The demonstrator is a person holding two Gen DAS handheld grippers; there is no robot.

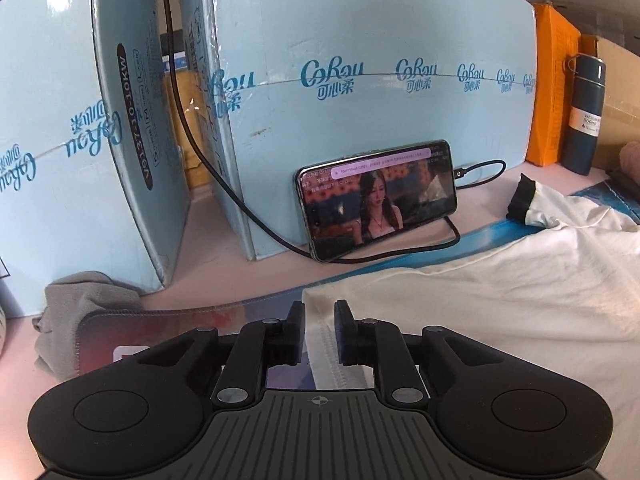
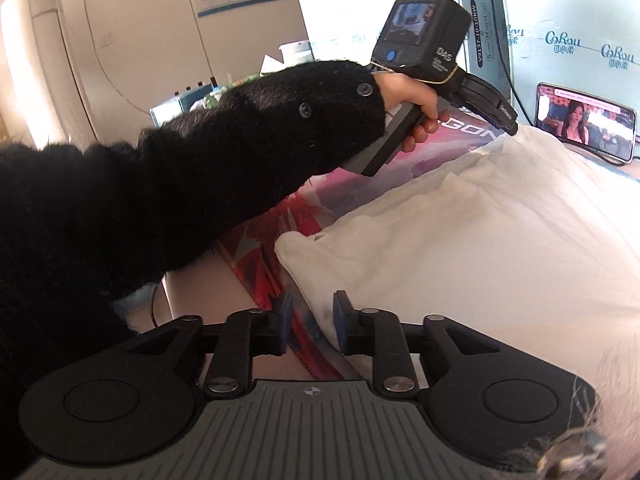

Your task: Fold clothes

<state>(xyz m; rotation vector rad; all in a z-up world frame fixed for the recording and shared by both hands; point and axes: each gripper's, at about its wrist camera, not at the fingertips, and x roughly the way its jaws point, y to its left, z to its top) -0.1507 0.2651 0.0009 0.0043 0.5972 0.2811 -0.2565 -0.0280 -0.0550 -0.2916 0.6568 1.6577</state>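
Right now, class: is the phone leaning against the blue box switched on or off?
On. The phone stands on its long edge against the blue box, its screen lit with a video, and a black cable is plugged into its end.

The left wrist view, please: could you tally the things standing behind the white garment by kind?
Pale blue cardboard boxes: 2
Orange cardboard box: 1
Dark blue steel flask: 1
Black smartphone: 1
Total: 5
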